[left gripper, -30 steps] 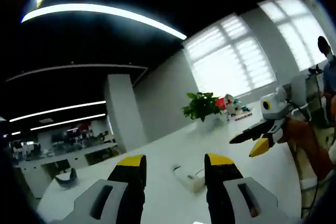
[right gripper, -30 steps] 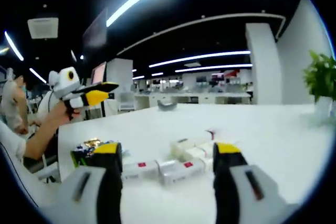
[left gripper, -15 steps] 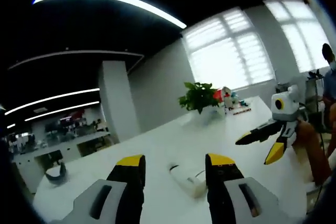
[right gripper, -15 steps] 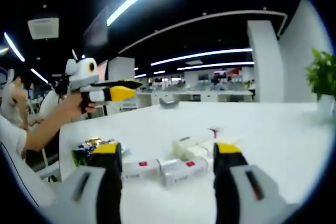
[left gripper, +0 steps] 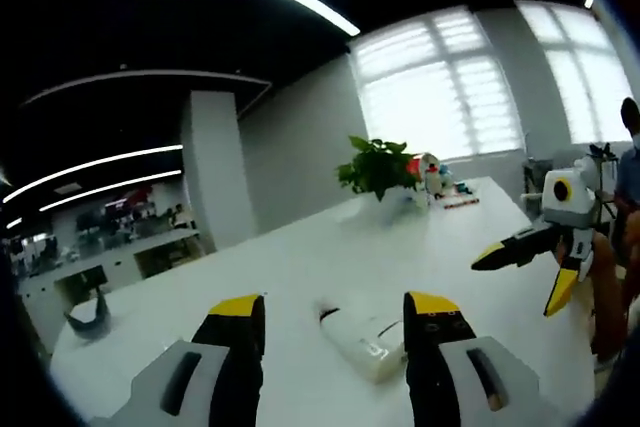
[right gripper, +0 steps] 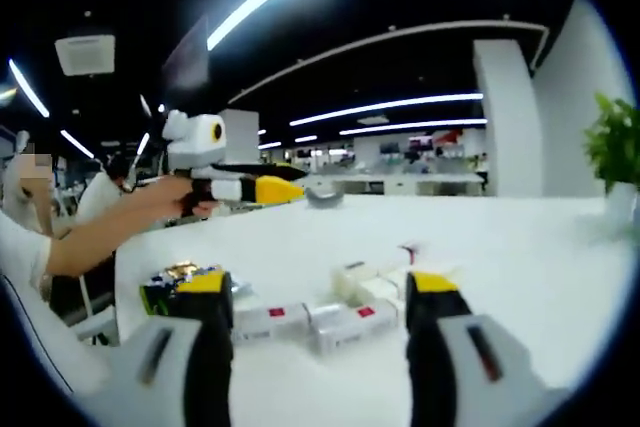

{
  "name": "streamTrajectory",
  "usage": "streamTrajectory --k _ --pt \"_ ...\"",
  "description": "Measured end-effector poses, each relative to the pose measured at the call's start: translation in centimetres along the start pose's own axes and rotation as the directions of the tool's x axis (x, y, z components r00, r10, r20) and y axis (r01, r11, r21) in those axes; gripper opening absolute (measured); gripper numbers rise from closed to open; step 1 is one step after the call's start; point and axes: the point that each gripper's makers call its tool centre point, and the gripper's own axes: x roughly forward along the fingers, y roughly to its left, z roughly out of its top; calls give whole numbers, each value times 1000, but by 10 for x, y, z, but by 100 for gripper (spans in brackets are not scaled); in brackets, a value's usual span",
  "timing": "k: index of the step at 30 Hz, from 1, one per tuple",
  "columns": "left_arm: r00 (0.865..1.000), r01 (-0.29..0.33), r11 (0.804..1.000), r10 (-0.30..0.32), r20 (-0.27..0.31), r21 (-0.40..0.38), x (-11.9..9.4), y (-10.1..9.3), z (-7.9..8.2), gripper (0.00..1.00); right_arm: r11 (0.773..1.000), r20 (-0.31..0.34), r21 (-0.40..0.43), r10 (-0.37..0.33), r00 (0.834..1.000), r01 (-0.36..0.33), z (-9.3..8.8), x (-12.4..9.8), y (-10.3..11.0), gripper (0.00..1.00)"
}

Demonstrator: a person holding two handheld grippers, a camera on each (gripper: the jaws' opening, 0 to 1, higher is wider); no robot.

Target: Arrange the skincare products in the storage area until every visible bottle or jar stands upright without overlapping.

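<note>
Left gripper: yellow-tipped black jaws spread wide, holding nothing; they straddle the white tube-like bottle with a dark cap, which looks like lining up for a pick.
White bottle: lies on its side on the white tabletop, between the left jaws in that view, dark cap end pointing away from the camera; it needs standing up. Whether the jaws touch it I cannot tell.
Right gripper: jaws wide apart and empty, held low over the tabletop facing the cluster of small white boxes with red marks, likely waiting its turn.
White boxes: lie flat, close together, some touching; labels too small to read.
Dark green and gold packet: sits just beside the right gripper's left jaw, near the tabletop edge.
Potted green plant: stands at the far end, well apart from the bottle.
</note>
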Motion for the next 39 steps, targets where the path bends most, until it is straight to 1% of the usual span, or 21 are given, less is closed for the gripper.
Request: streamTrajectory --k 1,4,5,6,8,10,12,15,16,17,19,22,24,26,28,30,36,39 --pt "1000 3 1000 -3 -2 -6 3 1 -1 57 1000 6 -8 -16 1000 16 2 -1 -3 71" --pt "1000 1 1000 -1 -21 8 11 3 -5 59 1000 20 -3 -22 1000 22 5 -5 -7 71" --pt "1000 -3 999 4 -30 50 14 3 -7 62 1000 23 0 -19 1000 19 6 -5 -7 71" --pt "999 -7 997 10 -35 75 17 3 -7 65 1000 24 1 -17 1000 17 6 -5 -7 71" --pt "999 -2 997 5 -44 71 24 3 -9 70 1000 19 4 -16 1000 16 5 -4 -8 71" --pt "998 10 999 -8 -56 33 31 2 -12 70 1000 18 4 -20 1000 20 4 -4 -8 71" --pt "998 24 999 -26 -52 -39 38 1 -14 71 1000 18 3 -19 1000 19 5 -5 -8 71" --pt "999 23 996 -27 -44 -88 47 3 -15 71 1000 24 0 -23 999 23 7 -7 -8 71" --pt "999 24 995 -28 -42 -96 47 1 -16 71 1000 27 0 -24 999 24 8 -8 -9 71" --pt "999 51 988 -52 -4 -145 46 -12 -12 71 1000 30 1 -24 999 24 8 -8 -9 71" --pt "997 78 979 -80 -5 -188 47 -25 -11 71 1000 34 4 -24 999 24 8 -9 -9 71" --pt "996 89 982 -90 0 -165 54 -35 -9 71 1000 40 6 -27 999 27 9 -10 -10 71" --pt "997 71 991 -76 -34 -110 60 -34 -13 71 1000 42 8 -27 999 27 10 -10 -11 71" --pt "996 65 995 -69 -60 -75 67 -32 -18 70 1000 39 6 -25 999 25 9 -10 -10 71" --pt "995 55 996 -60 -75 -73 71 -29 -22 69 1000 41 6 -23 999 23 9 -10 -10 71" --pt "995 45 994 -54 -88 -98 78 -24 -27 69 1000 43 4 -17 999 17 10 -10 -8 71" --pt "992 43 993 -55 -113 -106 92 -28 -36 68 1000 35 8 -13 999 12 8 -7 -8 71" --pt "991 36 996 -46 -128 -80 97 -29 -39 66 1000 31 5 -11 999 11 7 -8 -8 71"
